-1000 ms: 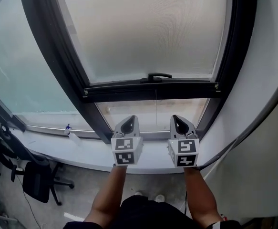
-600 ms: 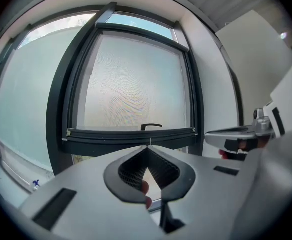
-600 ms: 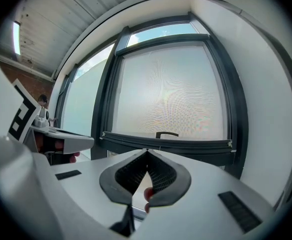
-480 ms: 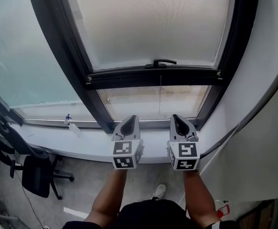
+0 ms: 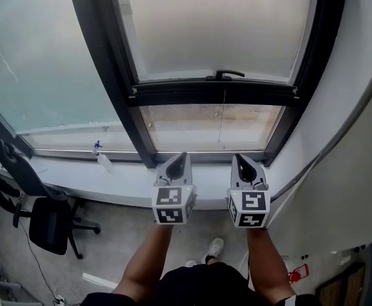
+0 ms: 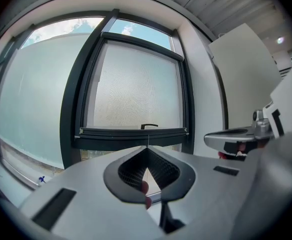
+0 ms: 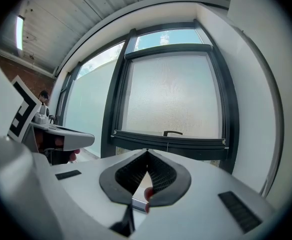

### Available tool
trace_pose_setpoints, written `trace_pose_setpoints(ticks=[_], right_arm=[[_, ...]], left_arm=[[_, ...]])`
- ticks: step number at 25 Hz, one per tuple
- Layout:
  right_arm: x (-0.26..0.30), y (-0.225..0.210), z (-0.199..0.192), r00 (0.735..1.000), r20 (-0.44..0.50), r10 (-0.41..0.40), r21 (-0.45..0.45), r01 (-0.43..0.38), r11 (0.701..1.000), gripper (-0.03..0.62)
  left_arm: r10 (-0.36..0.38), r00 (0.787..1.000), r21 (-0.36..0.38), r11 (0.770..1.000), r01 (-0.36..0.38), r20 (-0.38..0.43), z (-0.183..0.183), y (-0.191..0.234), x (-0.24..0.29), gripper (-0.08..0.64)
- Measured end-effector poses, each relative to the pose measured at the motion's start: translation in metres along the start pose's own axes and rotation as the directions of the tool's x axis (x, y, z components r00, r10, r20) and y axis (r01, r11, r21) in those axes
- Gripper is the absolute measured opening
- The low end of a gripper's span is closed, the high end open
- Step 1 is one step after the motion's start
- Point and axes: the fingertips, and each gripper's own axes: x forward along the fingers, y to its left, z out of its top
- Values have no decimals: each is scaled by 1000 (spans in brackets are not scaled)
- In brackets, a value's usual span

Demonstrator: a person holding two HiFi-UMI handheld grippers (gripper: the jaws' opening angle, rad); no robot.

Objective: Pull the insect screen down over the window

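Since the left gripper (image 5: 178, 161) and right gripper (image 5: 242, 164) are pinched shut and empty, one should open onto the handle (image 5: 229, 74) of the insect screen (image 5: 217, 24), which hangs short of the sill (image 5: 122, 182), and pull straight down.

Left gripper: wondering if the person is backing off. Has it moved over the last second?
Yes. The left gripper has drawn back from the window; its marker cube, earlier over the sill, now partly overhangs the floor.
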Motion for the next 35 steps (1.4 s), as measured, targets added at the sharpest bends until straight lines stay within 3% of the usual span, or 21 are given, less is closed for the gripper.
trace_pose_setpoints(ticks=[13, 22, 35], right_arm=[[-59, 27, -22, 999, -42, -23, -1, 23, 1000, 6], [-97, 23, -51, 997, -69, 29, -29, -31, 999, 6], [-138, -7, -28, 1000, -2, 10, -51, -10, 999, 5]], left_arm=[[-39, 999, 18, 999, 39, -15, -27, -25, -58, 3], [9, 999, 5, 1000, -9, -39, -38, -51, -79, 3], [14, 999, 25, 1000, -13, -34, -40, -96, -107, 3]])
